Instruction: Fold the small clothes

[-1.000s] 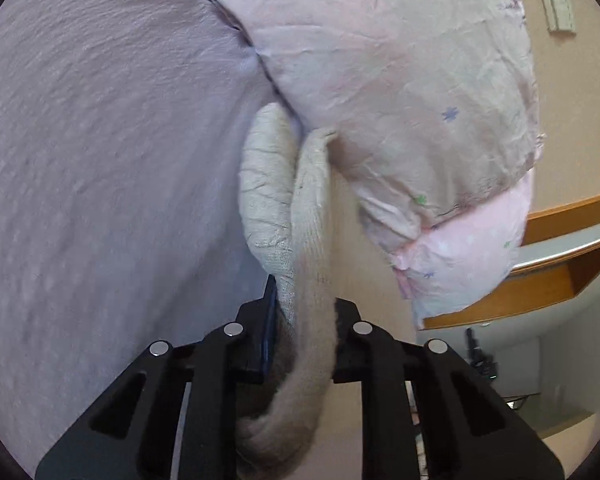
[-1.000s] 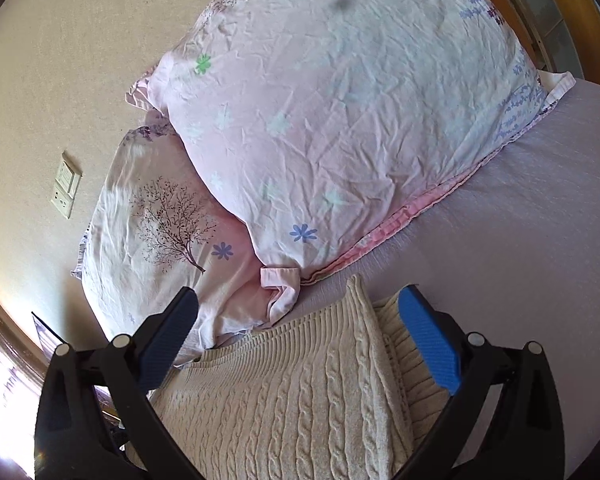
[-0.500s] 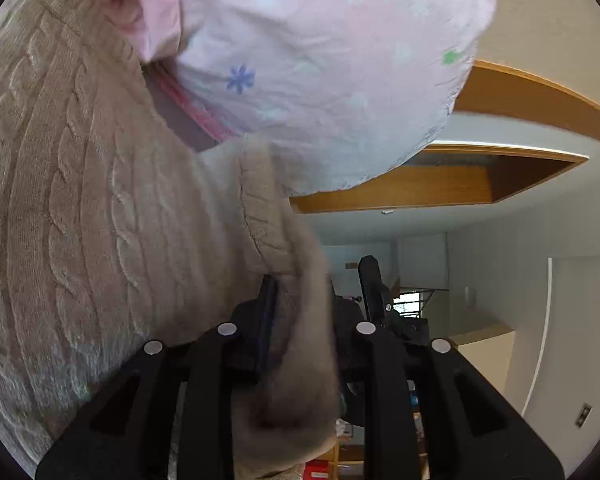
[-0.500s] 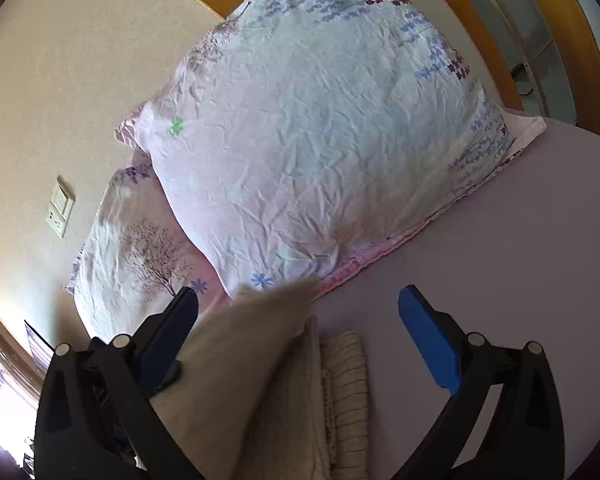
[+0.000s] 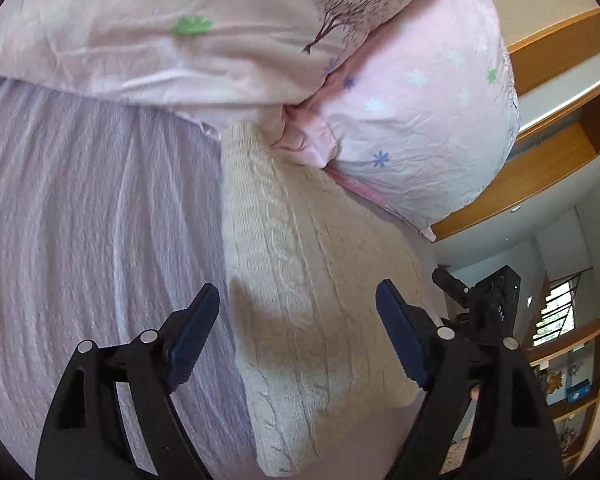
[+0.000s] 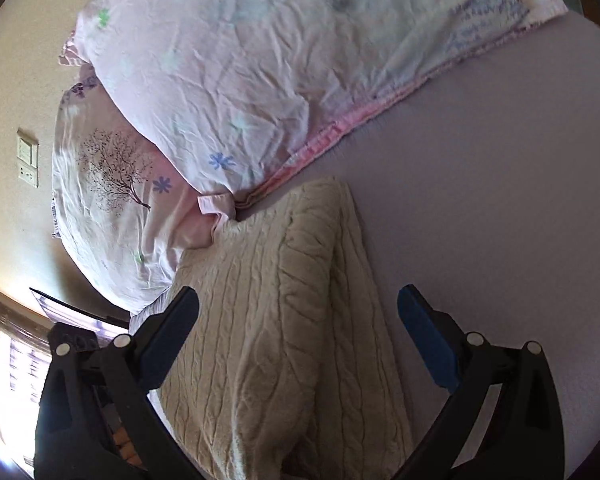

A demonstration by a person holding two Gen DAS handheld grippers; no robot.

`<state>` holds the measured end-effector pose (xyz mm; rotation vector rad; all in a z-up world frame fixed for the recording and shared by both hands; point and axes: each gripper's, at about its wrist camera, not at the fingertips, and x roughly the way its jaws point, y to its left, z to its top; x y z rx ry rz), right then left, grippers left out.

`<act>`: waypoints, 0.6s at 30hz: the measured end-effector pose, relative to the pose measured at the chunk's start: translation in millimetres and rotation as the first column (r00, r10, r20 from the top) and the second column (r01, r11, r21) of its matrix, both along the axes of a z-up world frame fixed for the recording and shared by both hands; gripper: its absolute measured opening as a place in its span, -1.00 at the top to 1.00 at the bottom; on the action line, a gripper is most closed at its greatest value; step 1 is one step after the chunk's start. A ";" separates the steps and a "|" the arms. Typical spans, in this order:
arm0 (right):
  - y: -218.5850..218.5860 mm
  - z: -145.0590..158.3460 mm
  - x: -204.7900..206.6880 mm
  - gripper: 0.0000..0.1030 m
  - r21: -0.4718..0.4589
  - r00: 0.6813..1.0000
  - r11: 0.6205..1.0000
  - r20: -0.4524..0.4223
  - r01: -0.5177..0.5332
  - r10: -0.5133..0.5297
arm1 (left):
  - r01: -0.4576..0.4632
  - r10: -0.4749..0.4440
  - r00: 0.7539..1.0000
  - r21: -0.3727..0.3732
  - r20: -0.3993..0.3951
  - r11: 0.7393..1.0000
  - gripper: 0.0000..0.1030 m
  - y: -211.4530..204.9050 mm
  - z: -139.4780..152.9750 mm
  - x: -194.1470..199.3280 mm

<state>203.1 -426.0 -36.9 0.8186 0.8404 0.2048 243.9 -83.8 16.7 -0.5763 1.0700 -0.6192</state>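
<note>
The left tool (image 5: 296, 320) is spread wide, its two blue-padded fingers (image 5: 192, 330) well apart and gripping nothing, black arms angling up from the lower edge of its own view. The right tool (image 6: 298, 330) is likewise parted wide, blue pads (image 6: 426, 338) held apart and clear of any grip. In the left view, a dark piece of the right tool (image 5: 480, 300) shows just beyond the left tool's right-hand finger.

So the bed (image 6: 500, 184) has a pale lilac sheet on it. A folded cream cable-knit sweater (image 6: 284, 320) lies flat on it, its far end touching two pink floral pillows (image 6: 284, 64) that overlap each other.
</note>
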 end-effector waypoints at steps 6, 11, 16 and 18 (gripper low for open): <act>14.7 -10.3 6.7 -0.15 0.002 0.998 0.998 -0.030 -0.057 0.057 | 0.026 -0.026 1.000 0.002 -0.015 1.000 -0.65 -22.9 -22.1 8.1; 23.0 -5.1 3.9 0.34 0.116 0.991 0.987 0.082 -0.116 0.107 | 0.018 -0.020 0.999 -0.091 -0.025 0.996 0.14 -5.6 -28.6 10.6; 74.6 4.6 19.1 0.23 0.087 0.963 0.963 0.116 -0.254 0.243 | 0.011 -0.015 0.993 0.035 0.118 0.999 0.20 43.5 3.4 -4.3; 86.5 11.7 18.5 -0.09 -0.061 0.974 0.975 0.057 -0.215 0.219 | -0.044 0.031 0.991 0.093 0.131 0.995 0.10 62.4 5.9 -0.3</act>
